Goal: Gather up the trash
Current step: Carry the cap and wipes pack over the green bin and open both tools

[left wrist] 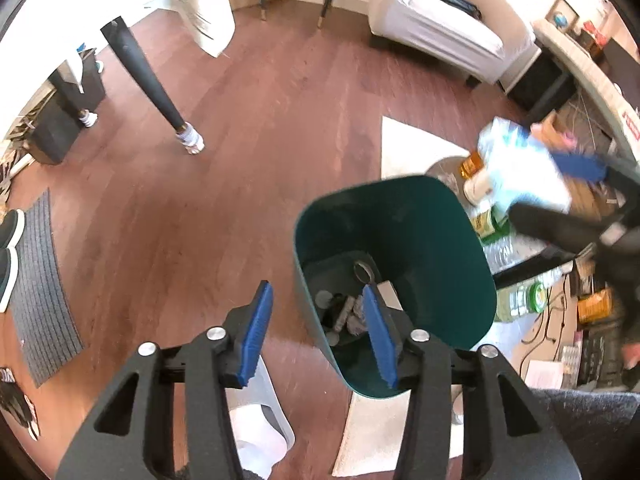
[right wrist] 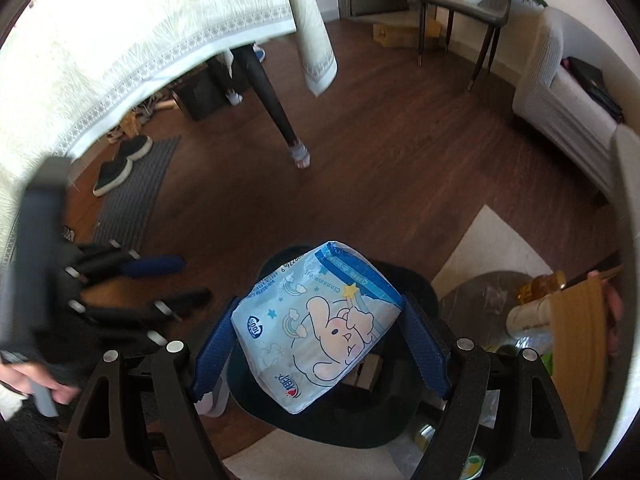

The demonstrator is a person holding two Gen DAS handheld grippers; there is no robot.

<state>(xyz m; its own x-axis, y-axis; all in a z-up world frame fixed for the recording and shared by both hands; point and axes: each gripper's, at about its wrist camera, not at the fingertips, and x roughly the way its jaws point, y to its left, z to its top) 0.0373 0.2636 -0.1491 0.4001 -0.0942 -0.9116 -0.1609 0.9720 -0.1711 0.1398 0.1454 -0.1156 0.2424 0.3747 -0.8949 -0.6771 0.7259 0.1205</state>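
Observation:
A dark green bin (left wrist: 420, 232) stands on the wood floor with several bits of trash at its bottom. My left gripper (left wrist: 316, 292) hangs over the bin's near left rim, its blue pads (left wrist: 256, 328) apart with nothing between them. At the upper right my right gripper (left wrist: 536, 188) is shut on a light blue tissue pack (left wrist: 516, 168). In the right wrist view the pack (right wrist: 320, 328), printed with a cartoon rabbit, sits squeezed in the right gripper (right wrist: 322, 304) directly above the bin (right wrist: 360, 420). The left gripper (right wrist: 188, 280) shows blurred at the left.
A round low table (left wrist: 444, 168) right of the bin carries jars and bottles. A white rug (left wrist: 408, 148) lies under it. A dark table leg (left wrist: 160, 92), a grey mat (left wrist: 40, 288) with shoes, and a white sofa (left wrist: 440, 12) ring the open floor. A person's white-socked foot (left wrist: 260, 440) is below.

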